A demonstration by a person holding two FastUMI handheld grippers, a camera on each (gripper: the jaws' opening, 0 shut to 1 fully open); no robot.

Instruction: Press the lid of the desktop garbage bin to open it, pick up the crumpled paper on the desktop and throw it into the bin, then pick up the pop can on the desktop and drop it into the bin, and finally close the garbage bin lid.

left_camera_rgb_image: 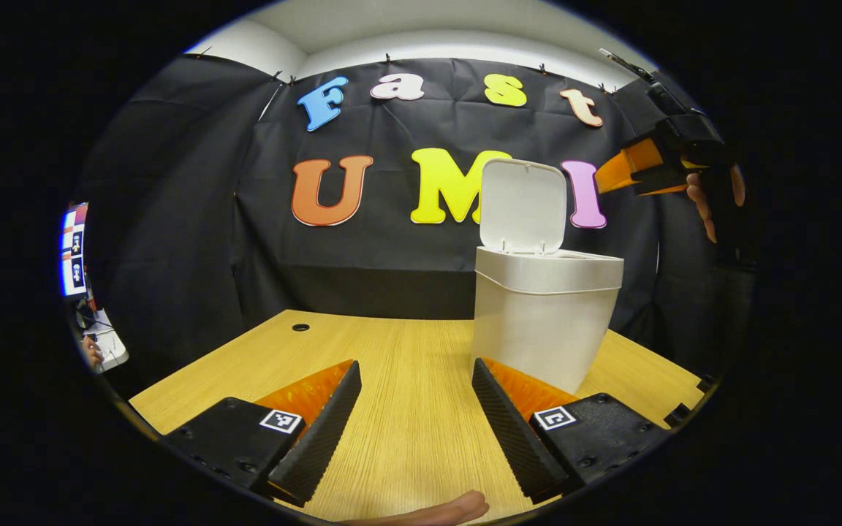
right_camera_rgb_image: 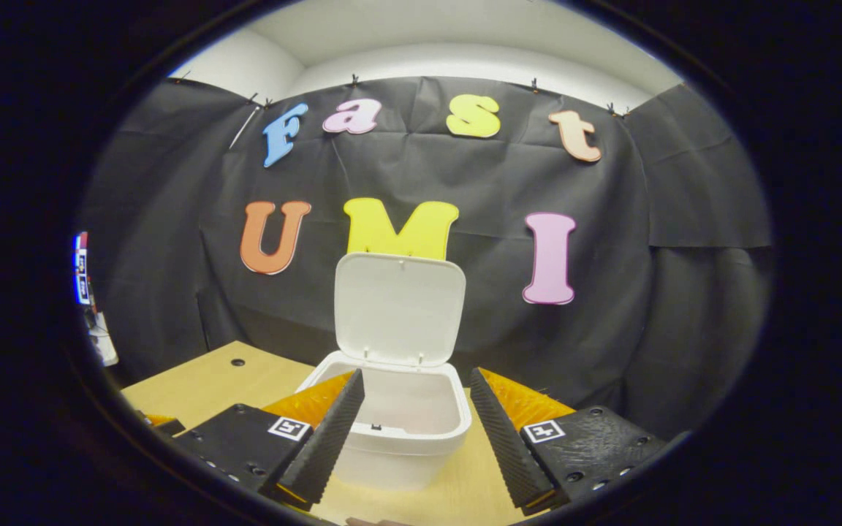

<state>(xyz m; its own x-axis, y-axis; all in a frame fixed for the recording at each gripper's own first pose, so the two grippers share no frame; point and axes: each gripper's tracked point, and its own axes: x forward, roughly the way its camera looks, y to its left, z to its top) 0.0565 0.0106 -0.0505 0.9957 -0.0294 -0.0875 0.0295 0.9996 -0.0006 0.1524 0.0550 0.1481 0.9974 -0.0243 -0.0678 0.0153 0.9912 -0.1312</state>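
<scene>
Standing on the wooden bench (left_camera_rgb_image: 406, 409), the white garbage bin (left_camera_rgb_image: 541, 314) has its lid (left_camera_rgb_image: 523, 206) raised upright against the booth wall. From the left gripper view its inside is hidden behind the rim; in the right gripper view the bin (right_camera_rgb_image: 399, 431) shows a pale interior, its floor too dim to make out. The left hand-held gripper (left_camera_rgb_image: 415, 416) hovers low over the bench, released, grasping nothing, its right finger overlapping the bin's base. The right hand-held gripper (right_camera_rgb_image: 415, 431) hangs above the bin mouth, released and empty; it also appears at upper right in the left gripper view (left_camera_rgb_image: 629, 172), partly cut off, a hand (left_camera_rgb_image: 713, 201) behind it. A cable hole (left_camera_rgb_image: 300, 327) marks the bench's far left.
</scene>
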